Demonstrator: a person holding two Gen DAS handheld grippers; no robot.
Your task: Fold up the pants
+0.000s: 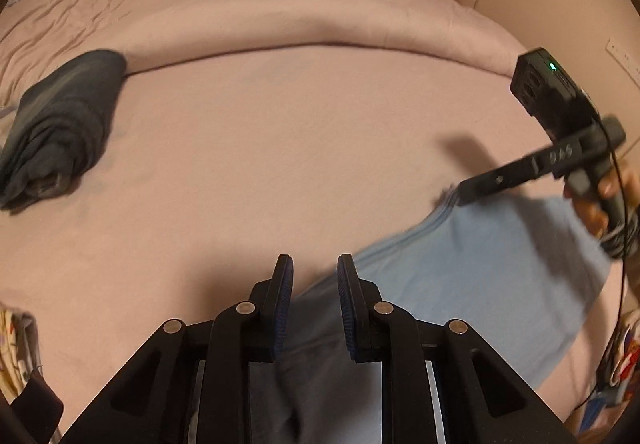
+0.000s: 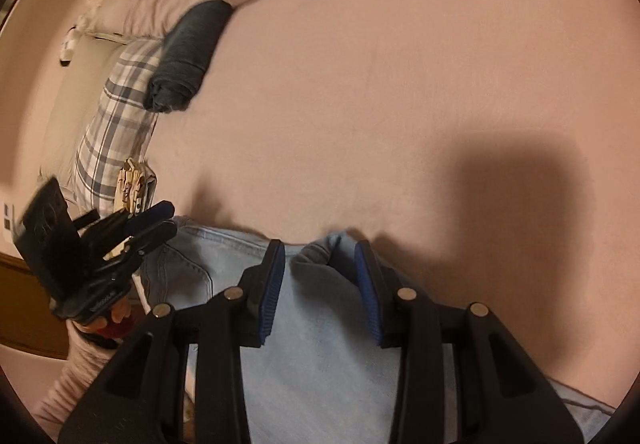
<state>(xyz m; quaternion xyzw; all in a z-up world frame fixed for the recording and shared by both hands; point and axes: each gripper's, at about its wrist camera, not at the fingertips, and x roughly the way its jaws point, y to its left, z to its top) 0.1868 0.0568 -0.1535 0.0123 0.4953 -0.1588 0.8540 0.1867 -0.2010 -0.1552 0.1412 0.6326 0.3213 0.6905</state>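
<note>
Blue-padded left gripper and right gripper each pinch the light-blue jeans, soft yet weighty denim, best gripped at folded edges.

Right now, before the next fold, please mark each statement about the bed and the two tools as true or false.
1. The jeans are light blue. True.
2. A dark rolled garment lies on the bed, apart from the jeans. True.
3. The right tool holds nothing. False: bunched denim sits between its fingers.
4. The bed sheet is green. False: it is pink.
5. The left tool grips the dark garment. False: it is at the jeans, far from that garment.
</note>
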